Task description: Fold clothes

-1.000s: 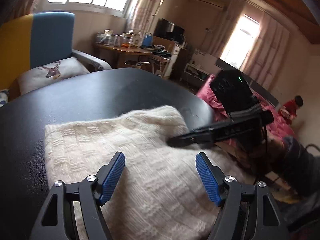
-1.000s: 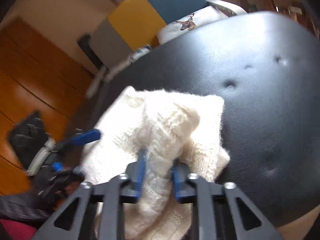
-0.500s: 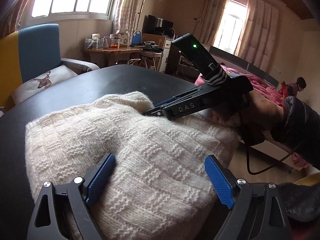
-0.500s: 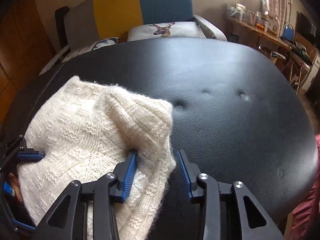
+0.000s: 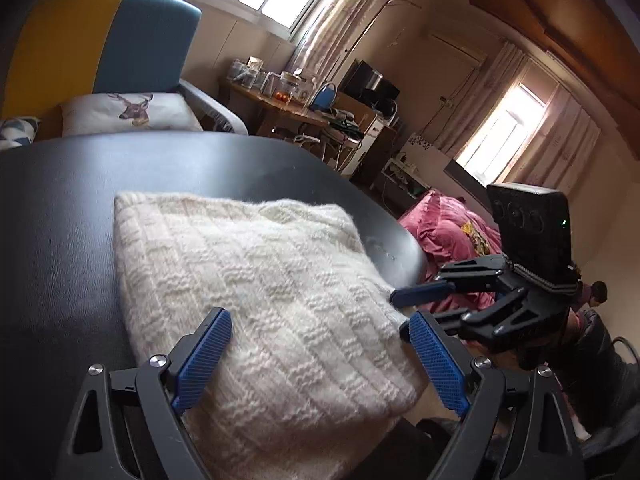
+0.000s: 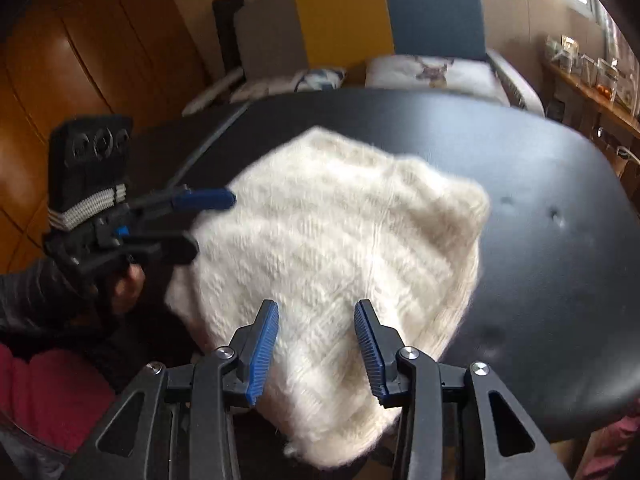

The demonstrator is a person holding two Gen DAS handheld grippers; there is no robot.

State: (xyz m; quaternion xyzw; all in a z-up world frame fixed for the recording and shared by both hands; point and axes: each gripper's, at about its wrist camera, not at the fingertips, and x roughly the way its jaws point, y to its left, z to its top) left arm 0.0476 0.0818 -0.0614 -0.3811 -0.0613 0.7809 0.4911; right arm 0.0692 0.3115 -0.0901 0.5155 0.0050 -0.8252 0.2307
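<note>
Item: cream-white chunky-knit sweater (image 5: 256, 292), folded into a thick, roughly rectangular bundle. Location: near edge of the black padded leather table (image 5: 120, 168), with one corner overhanging the rim toward the person.

Left gripper (image 5: 320, 354), black frame with blue ribbed pads: jaws spread wide, holding nothing. It hovers over the near end of the bundle, the knit lying directly ahead and between the fingers. Seen from the right wrist view, the left gripper (image 6: 196, 220) sits at the bundle's left flank, close to the edge; contact cannot be told.

Right gripper (image 6: 316, 344), same make: jaws parted moderately, empty, poised above the near overhanging corner. From the left wrist view, the right gripper (image 5: 412, 308) stands just beside the bundle's right edge, off the table rim.

Governing relation: the bundle's long axis, as judged from the left wrist view, runs away from the person toward the yellow-and-blue upholstered armchair (image 5: 100, 40). The grippers flank its two long sides, both about equally near.

Judgement: folding appears largely done; any further move, such as squaring up or shifting the bundle inward, would call for closing in from both sides. The right view is blurred, so the edge detail is uncertain.
</note>
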